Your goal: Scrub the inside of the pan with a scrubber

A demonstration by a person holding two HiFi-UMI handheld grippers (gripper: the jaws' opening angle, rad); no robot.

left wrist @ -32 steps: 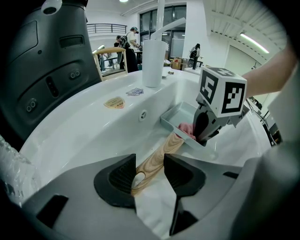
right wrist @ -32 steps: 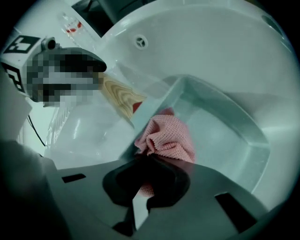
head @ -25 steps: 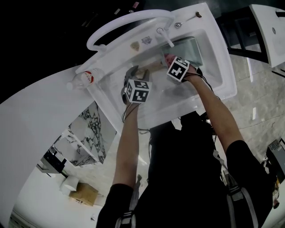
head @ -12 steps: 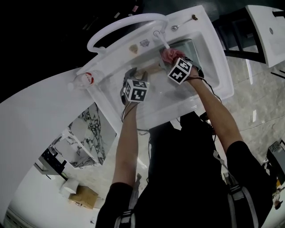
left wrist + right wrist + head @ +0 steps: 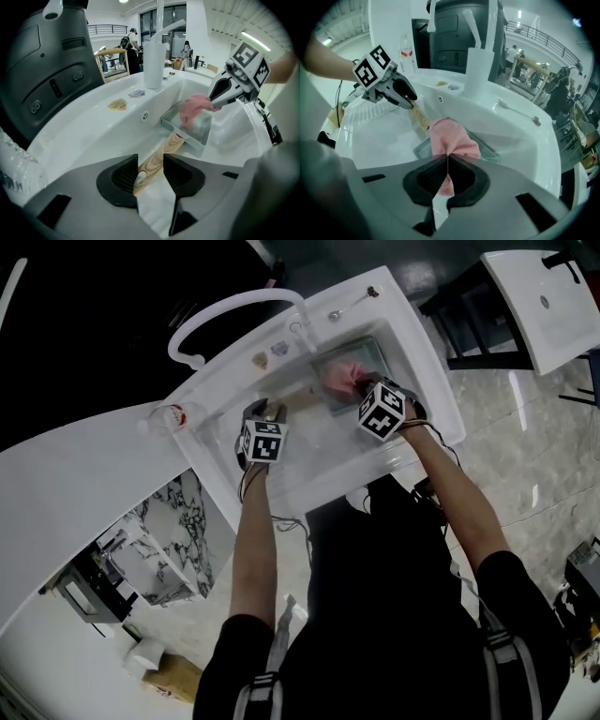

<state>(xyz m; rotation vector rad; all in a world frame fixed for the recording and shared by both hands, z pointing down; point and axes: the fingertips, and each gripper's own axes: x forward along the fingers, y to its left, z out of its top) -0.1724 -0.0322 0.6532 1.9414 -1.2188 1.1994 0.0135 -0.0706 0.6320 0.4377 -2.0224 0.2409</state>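
Note:
A square metal pan [image 5: 361, 360] with a wooden handle [image 5: 161, 152] lies in the white sink [image 5: 427, 404]. My left gripper [image 5: 150, 171] is shut on the end of that handle and shows at the head view's left [image 5: 262, 413]. My right gripper [image 5: 447, 173] is shut on a pink scrubber [image 5: 452, 140], which presses down inside the pan [image 5: 487, 152]. In the left gripper view the scrubber [image 5: 194, 107] rests on the pan's [image 5: 199, 131] floor under the right gripper [image 5: 220, 93]. The left gripper [image 5: 405, 96] appears across the basin in the right gripper view.
A white faucet column [image 5: 153, 61] stands behind the basin, under a curved white rail [image 5: 234, 306]. A plastic bottle [image 5: 169, 415] stands at the sink's left corner. A spoon [image 5: 518, 112] lies on the back ledge. A second white basin [image 5: 548, 301] is at the far right.
The head view has swung, so the sink sits higher and further left. The right gripper has shifted the pink scrubber a little inside the pan. The left gripper keeps hold of the handle.

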